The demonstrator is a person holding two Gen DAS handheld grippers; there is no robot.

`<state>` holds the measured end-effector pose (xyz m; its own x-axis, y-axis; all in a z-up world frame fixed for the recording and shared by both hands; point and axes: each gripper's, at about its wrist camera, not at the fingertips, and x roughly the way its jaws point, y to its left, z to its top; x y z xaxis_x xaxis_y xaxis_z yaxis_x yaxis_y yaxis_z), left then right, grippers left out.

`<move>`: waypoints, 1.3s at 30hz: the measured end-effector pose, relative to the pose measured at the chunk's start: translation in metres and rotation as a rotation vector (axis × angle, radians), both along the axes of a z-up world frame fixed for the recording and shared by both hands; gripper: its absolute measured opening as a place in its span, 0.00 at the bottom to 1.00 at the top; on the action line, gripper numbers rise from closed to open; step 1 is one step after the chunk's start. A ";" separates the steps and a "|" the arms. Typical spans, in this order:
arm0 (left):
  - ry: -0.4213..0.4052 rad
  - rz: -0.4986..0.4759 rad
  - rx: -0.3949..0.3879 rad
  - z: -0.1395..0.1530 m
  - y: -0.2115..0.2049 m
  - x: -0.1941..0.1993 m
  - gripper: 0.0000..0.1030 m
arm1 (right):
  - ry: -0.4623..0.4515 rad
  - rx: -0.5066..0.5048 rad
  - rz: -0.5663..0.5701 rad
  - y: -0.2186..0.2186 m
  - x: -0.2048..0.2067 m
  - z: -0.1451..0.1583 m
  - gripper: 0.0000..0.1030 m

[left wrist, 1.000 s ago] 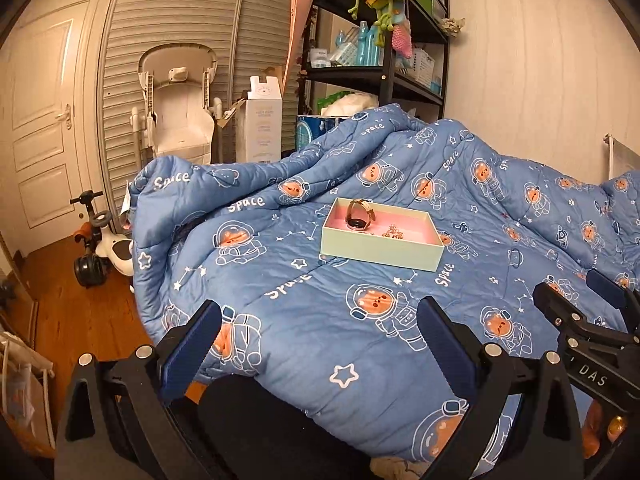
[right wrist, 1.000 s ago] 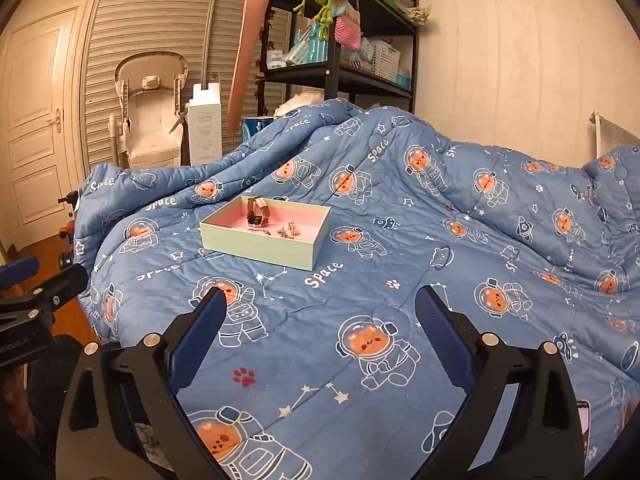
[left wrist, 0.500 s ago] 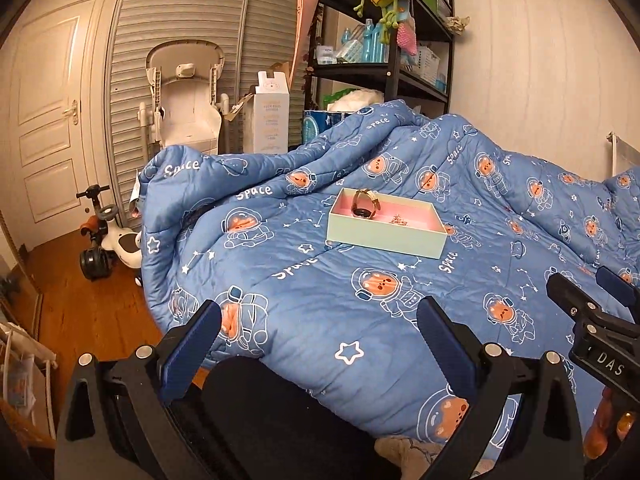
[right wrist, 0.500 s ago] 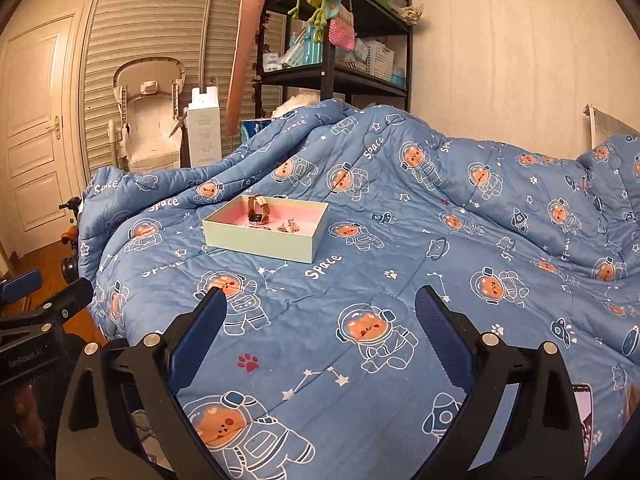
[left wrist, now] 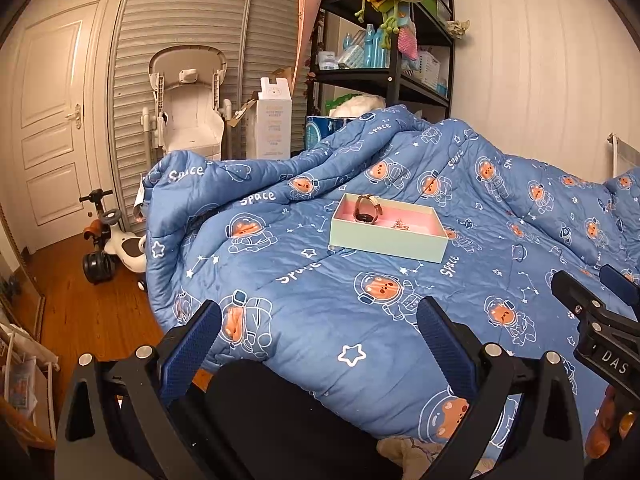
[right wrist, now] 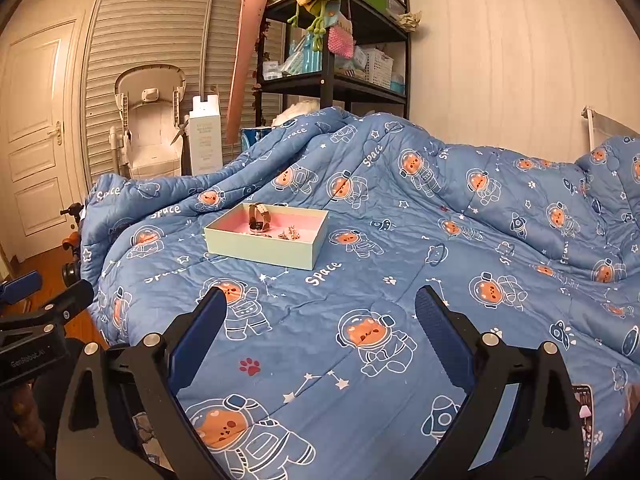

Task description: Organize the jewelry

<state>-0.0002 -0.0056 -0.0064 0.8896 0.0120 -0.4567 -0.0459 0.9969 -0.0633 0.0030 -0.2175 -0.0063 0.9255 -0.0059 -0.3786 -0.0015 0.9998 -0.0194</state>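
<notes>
Both grippers are held low at the near edge of the bed, side by side, each aimed forward across the blue quilt (right wrist: 400, 280) toward the box (left wrist: 386, 236). Left gripper (left wrist: 320, 344): jaws spread wide apart, empty, blue pads facing inward, positioned over the quilt edge. Right gripper (right wrist: 320, 332): jaws likewise spread wide apart, empty, positioned over the quilt surface. In the left wrist view the right gripper appears at the right margin, with fingertips of the person's hand (left wrist: 604, 428) visible beneath it. The box, pale green outside and pink inside, rests flat on the quilt, well apart from both grippers. Inside it, a watch (right wrist: 259, 218) stands near the far left corner; small jewelry pieces (right wrist: 290, 233) lie just beside it on the pink floor
</notes>
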 end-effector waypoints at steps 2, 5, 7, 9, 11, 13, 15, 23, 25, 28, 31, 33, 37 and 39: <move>0.001 0.000 0.001 0.000 0.000 0.000 0.93 | 0.000 -0.001 -0.001 0.000 0.000 0.000 0.91; 0.000 -0.002 0.000 0.000 0.000 0.000 0.93 | -0.001 0.002 -0.005 -0.001 -0.001 0.000 0.91; -0.003 -0.002 0.002 0.000 0.000 0.000 0.93 | -0.007 0.003 -0.005 -0.001 -0.001 0.000 0.91; -0.009 -0.003 0.006 0.002 0.000 -0.002 0.93 | -0.016 0.004 -0.005 -0.001 -0.003 0.001 0.91; -0.016 -0.008 0.010 0.004 -0.001 -0.002 0.93 | -0.026 0.004 -0.003 -0.001 -0.004 0.002 0.91; -0.021 -0.009 0.017 0.004 -0.002 -0.002 0.93 | -0.036 0.005 -0.001 -0.001 -0.006 0.003 0.91; -0.029 -0.012 0.020 0.005 -0.002 -0.002 0.93 | -0.047 0.003 0.000 -0.001 -0.008 0.004 0.91; -0.059 -0.024 0.015 0.007 -0.004 -0.006 0.93 | -0.075 0.001 0.004 0.000 -0.013 0.006 0.91; -0.066 -0.025 0.016 0.007 -0.004 -0.007 0.93 | -0.078 -0.001 0.005 0.000 -0.013 0.006 0.91; -0.069 -0.026 0.018 0.007 -0.005 -0.007 0.93 | -0.080 0.000 0.005 0.000 -0.014 0.006 0.91; -0.074 -0.026 0.015 0.008 -0.004 -0.008 0.93 | -0.083 0.000 0.006 0.000 -0.014 0.007 0.91; -0.079 -0.025 0.014 0.008 -0.004 -0.010 0.94 | -0.086 -0.001 0.006 0.000 -0.015 0.007 0.91; -0.083 -0.025 0.013 0.009 -0.003 -0.011 0.94 | -0.088 0.000 0.007 0.000 -0.016 0.007 0.91; -0.083 -0.027 0.012 0.009 -0.003 -0.011 0.94 | -0.086 -0.001 0.005 0.000 -0.016 0.007 0.91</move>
